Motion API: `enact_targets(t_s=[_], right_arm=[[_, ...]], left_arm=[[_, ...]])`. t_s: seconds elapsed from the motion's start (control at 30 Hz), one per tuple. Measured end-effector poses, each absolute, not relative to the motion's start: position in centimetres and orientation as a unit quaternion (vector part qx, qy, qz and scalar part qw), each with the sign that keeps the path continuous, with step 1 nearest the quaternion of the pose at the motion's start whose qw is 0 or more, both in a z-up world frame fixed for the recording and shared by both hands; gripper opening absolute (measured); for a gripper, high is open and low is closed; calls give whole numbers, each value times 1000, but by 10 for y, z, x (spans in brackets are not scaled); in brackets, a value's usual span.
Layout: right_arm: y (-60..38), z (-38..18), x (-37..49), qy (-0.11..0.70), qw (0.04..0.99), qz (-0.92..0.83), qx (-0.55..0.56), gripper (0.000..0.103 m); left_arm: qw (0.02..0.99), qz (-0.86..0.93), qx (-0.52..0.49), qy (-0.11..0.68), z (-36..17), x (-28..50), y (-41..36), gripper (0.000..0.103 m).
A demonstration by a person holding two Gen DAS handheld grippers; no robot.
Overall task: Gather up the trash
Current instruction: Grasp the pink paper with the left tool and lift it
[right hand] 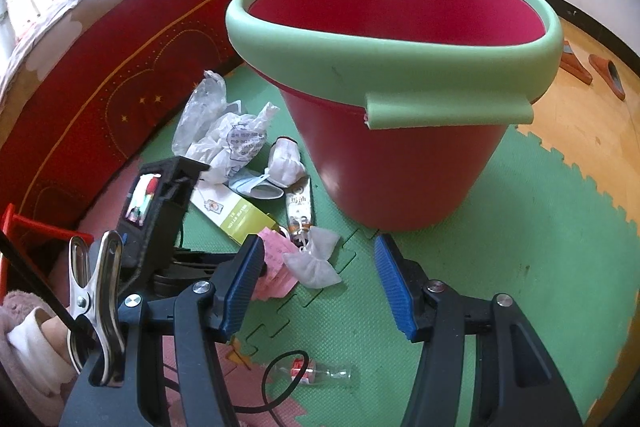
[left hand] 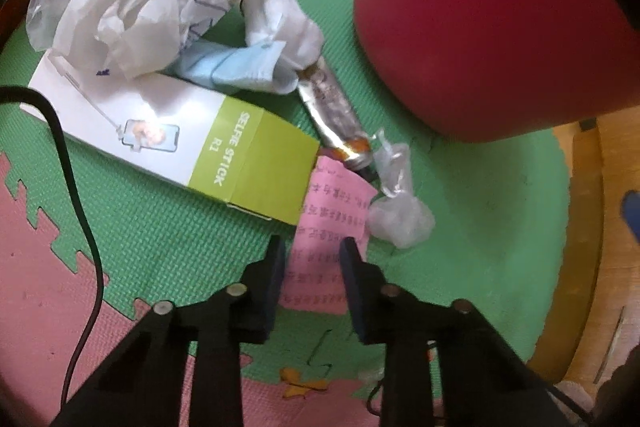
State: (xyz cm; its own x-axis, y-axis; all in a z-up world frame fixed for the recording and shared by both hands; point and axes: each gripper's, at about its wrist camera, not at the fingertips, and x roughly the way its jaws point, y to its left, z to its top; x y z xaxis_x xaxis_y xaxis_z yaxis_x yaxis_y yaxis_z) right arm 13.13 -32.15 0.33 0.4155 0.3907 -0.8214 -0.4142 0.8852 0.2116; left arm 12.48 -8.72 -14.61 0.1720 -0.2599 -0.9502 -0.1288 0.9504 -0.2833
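A pink paper slip with printed lines lies flat on the green foam mat. My left gripper points down at it, its dark fingers narrowly apart with the slip between them and a gap still showing. In the right wrist view the left gripper's black body stands over the same pink slip. My right gripper hangs open above the mat, its blue pads wide apart and holding nothing. The red bucket with a green rim stands upright just beyond it.
Around the slip lie a selfie-stick box, crumpled plastic bags, a white glove, a blue mask, a tube and a clear wrapper. A small glass bottle and black cable lie nearer. Red bedding borders the left.
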Motion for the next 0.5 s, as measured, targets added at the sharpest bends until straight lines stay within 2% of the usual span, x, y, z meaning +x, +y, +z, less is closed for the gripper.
enact_targets(t_s=[0.2,0.5], right_arm=[[-324,-6,135,499,835,233,-9,59],[-325,-13,138,508,832,223,-16,59]], left_arm=[[756,-61,-168,630,-130,117,-88,15],[768,-65,-159,617,-109,108,-81,14]])
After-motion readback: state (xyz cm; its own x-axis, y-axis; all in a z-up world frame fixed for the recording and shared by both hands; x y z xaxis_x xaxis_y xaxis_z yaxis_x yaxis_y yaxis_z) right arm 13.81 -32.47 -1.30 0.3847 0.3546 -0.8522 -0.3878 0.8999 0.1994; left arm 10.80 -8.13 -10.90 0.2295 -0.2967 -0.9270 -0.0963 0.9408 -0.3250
